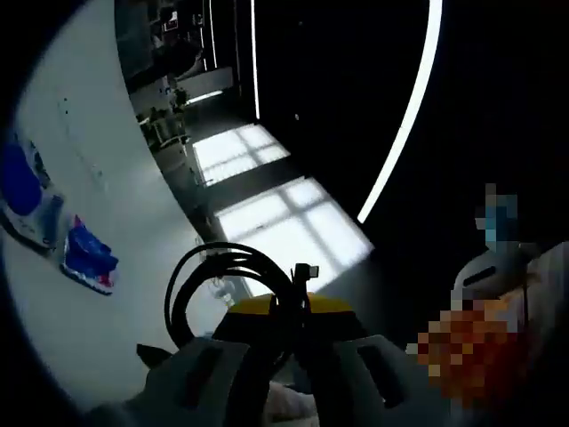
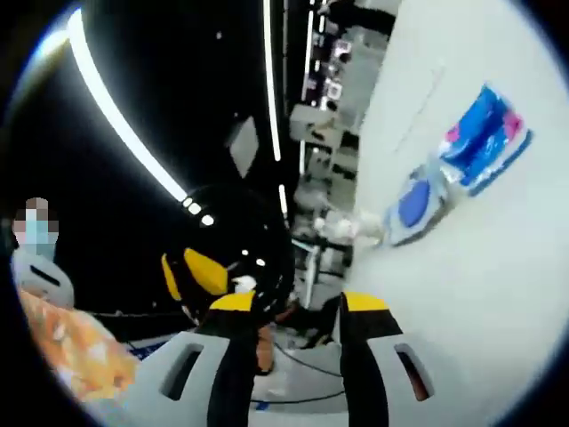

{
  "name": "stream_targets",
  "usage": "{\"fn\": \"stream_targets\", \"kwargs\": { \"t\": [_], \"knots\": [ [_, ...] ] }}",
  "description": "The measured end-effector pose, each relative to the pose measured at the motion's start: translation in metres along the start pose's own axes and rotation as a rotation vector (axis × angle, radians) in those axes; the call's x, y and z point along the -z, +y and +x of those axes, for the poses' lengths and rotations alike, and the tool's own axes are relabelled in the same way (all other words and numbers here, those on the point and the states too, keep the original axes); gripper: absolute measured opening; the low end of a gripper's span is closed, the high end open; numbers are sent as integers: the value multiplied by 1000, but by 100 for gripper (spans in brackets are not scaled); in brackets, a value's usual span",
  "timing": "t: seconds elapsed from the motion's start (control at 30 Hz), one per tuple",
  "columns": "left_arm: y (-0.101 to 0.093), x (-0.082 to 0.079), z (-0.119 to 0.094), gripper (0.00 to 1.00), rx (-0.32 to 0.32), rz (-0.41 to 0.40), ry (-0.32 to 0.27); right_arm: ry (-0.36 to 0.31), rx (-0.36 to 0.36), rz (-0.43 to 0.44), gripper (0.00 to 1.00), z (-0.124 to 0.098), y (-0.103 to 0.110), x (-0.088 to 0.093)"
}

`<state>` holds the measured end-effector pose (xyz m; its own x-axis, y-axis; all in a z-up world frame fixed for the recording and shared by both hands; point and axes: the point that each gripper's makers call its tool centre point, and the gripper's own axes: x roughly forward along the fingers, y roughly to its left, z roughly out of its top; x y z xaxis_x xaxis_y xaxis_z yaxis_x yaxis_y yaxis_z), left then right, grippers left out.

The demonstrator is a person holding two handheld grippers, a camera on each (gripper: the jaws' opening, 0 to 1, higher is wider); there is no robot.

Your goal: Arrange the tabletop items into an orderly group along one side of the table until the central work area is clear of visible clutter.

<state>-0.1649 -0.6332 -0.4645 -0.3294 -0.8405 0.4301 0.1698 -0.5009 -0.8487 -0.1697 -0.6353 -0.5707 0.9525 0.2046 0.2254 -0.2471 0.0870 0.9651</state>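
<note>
Nearest, the left claw point(image 1: 289, 342) is clamped on a coiled black cable point(image 1: 222, 285), lifted clear of the white desk point(image 1: 98, 169). The right claw point(image 2: 289, 334) stands apart, holding nothing. Farther off, blue packets point(image 2: 484, 133) lie on the desk. The loose coil could slip or unspool in transit.

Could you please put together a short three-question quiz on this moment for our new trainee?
1. True or false: the left gripper grips a coiled black cable.
2. Which colour marks the right gripper jaw tips: A red, B yellow, C green?
3. In the left gripper view, what lies on the white table?

Key: 1 true. 2 B. 3 blue packets.
</note>
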Motion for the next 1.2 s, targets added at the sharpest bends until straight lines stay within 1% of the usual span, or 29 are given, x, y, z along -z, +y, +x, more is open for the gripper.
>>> {"fn": "stream_targets", "kwargs": {
  "t": [0.03,0.07,0.1,0.17,0.2,0.3,0.37,0.5,0.53,0.57,0.6,0.63,0.67,0.7,0.73,0.77,0.8,0.83,0.87,0.9,0.93,0.97,1.0,1.03,1.07,1.1,1.17,1.2],
  "knots": [
    [-6,-6,-1,8,43,-39,-37,-6,-39,43,31,1,6,1],
    [-9,-9,-2,8,69,-62,-62,-6,-63,66,32,2,10,2],
    [-13,-13,-3,8,99,-92,-89,-17,-101,58,33,3,15,1],
    [-12,-14,-4,8,107,-87,-103,-34,-116,110,34,4,18,0],
    [-12,-14,-4,8,113,-93,-109,-36,-113,101,34,4,17,0],
    [-13,-18,-5,8,147,-130,-147,-39,-126,112,33,7,19,1],
    [-10,-21,-7,8,154,-147,-173,-49,-156,132,30,7,24,-1],
    [1,-27,-16,8,123,-145,-200,-80,-211,131,12,4,36,-6],
    [4,-29,-19,8,112,-144,-207,-83,-206,116,13,2,36,-8],
    [6,-30,-21,8,105,-146,-212,-89,-208,107,17,1,37,-10],
    [14,-26,-23,8,68,-143,-192,-94,-224,130,30,1,42,-11],
    [20,-21,-25,8,38,-123,-161,-101,-214,158,40,3,41,-13],
    [23,-19,-26,8,22,-119,-149,-99,-211,160,44,3,41,-13],
    [21,-20,-26,8,36,-129,-159,-60,-146,128,36,4,29,-8],
    [20,-20,-26,8,43,-140,-159,-37,-88,68,22,3,17,-4],
    [21,-19,-26,8,52,-148,-154,-14,-26,-24,10,1,3,-2],
    [29,-13,-27,8,6,-122,-116,-12,-41,59,9,1,8,-1],
    [36,-11,-28,8,-29,-97,-95,-28,0,65,8,-2,-2,-6],
    [41,-9,-29,8,-52,-95,-86,-28,28,79,7,-4,-7,-7],
    [47,-7,-31,8,-85,-87,-77,-39,46,54,6,-7,-12,-10],
    [50,-7,-32,9,-94,-85,-74,-54,69,36,5,-10,-16,-15],
    [59,-5,-37,9,-135,-79,-71,-66,101,35,4,-14,-20,-19],
    [67,-5,-40,9,-172,-75,-73,-81,116,19,4,-17,-22,-24],
    [78,-2,-47,9,-219,-91,-63,-92,128,16,3,-20,-23,-27],
    [88,1,-51,9,-267,-89,-50,-100,141,13,3,-22,-25,-30],
    [101,5,-57,10,-330,-69,-27,-110,183,-6,2,-27,-31,-35],
    [119,13,-63,11,-415,-48,9,-93,250,-80,2,-33,-39,-38],
    [130,19,-66,11,-462,-41,43,-81,297,-113,2,-36,-44,-40]
  ]
}}
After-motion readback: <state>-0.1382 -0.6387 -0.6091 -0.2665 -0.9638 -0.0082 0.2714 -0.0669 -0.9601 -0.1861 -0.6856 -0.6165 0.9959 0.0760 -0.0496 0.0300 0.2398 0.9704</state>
